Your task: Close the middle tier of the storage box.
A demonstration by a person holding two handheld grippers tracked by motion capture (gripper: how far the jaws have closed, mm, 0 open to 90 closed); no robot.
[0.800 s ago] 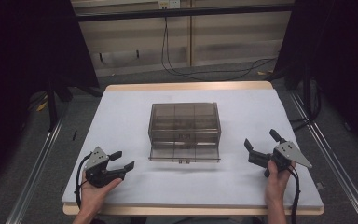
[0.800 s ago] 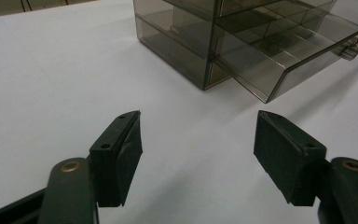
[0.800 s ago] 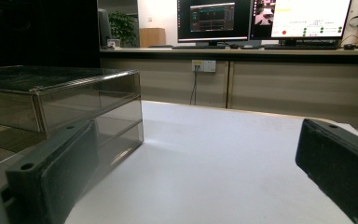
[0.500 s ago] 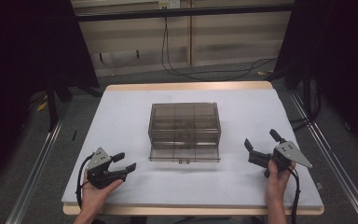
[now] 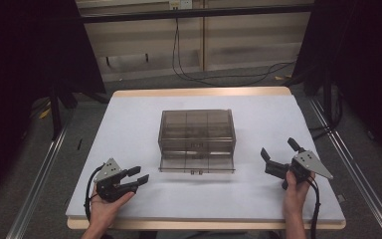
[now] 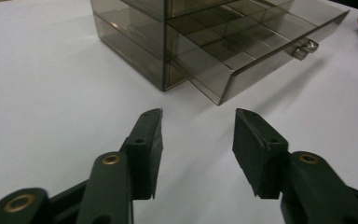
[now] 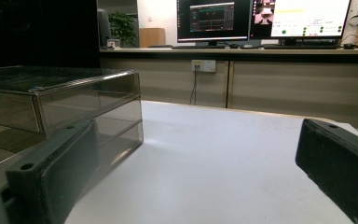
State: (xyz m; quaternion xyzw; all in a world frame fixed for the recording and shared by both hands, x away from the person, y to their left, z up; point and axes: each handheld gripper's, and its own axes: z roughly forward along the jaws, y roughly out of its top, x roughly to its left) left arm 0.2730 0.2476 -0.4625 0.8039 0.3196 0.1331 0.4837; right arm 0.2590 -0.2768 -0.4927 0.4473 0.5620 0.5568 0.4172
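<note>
A smoky, see-through drawer cabinet (image 5: 197,132) sits in the middle of the white table (image 5: 129,124), its bottom drawer (image 5: 197,163) pulled out toward the person, a small handle (image 6: 304,48) on its front. Both forearms come in low from the near edge, one to each side of the cabinet and well apart from it. The left hand (image 5: 104,204) rests near the front left corner of the table, wrist turned so the left gripper (image 5: 137,175) points across to the right, toward the drawer; its jaws are spread moderately and hold nothing, with bare tabletop between them in the left gripper view. The right hand (image 5: 294,185) is wrapped around its tool near the front right, the right gripper (image 5: 277,150) angled up and away toward the far left; its jaws stand wide apart, also empty, with the cabinet's side just past one jaw in the right gripper view. Monitors (image 7: 263,18) glow on a desk beyond
</note>
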